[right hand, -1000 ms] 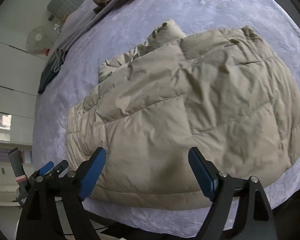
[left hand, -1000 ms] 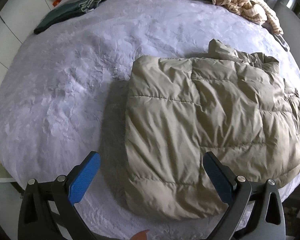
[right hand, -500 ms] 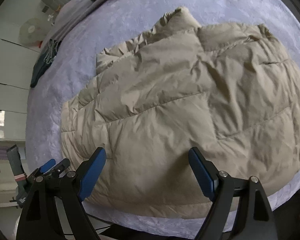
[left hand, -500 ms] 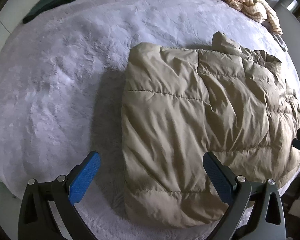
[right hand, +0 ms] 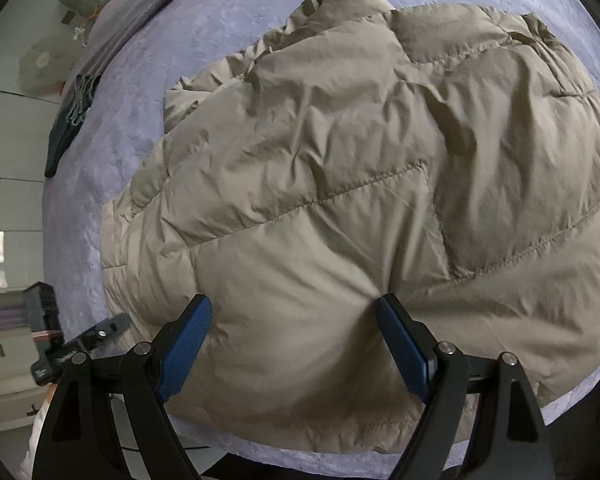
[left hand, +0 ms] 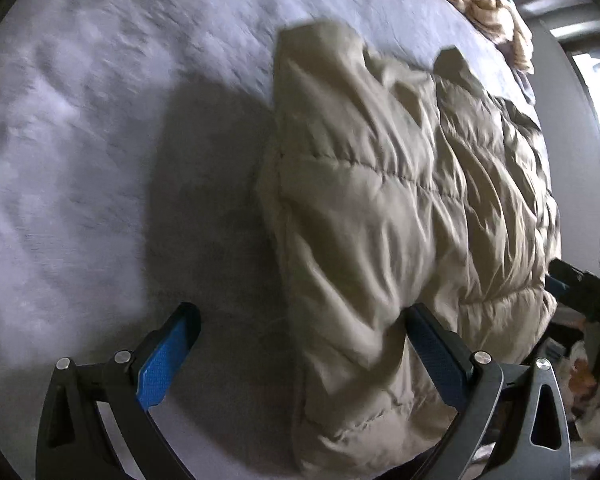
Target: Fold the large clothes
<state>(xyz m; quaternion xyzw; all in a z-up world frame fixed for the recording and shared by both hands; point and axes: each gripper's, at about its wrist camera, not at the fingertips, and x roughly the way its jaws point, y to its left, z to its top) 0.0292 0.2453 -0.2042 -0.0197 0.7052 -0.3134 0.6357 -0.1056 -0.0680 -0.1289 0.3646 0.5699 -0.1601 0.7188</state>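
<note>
A beige quilted puffer jacket (left hand: 400,208) (right hand: 360,184) lies spread on a lilac bed cover (left hand: 100,140) (right hand: 140,80). My left gripper (left hand: 300,320) is open and hangs low over the jacket's near left corner: one blue pad is over bare cover, the other over the fabric. My right gripper (right hand: 292,312) is also open, both blue pads just above the jacket near its front hem, nothing pinched. The right gripper (left hand: 572,284) shows at the right edge of the left wrist view, and the left gripper (right hand: 96,336) at the lower left of the right wrist view.
A pile of striped cream clothes (left hand: 484,0) lies at the far right of the bed. A dark green garment (right hand: 68,120) rests along the far left edge beside white cupboards (right hand: 8,140). The bed's near edge (right hand: 300,456) runs just below the jacket hem.
Both grippers have come down and closer to the jacket, which fills more of each view. The left one tilted downward and shifted toward the jacket's left corner; its view is now blurred.
</note>
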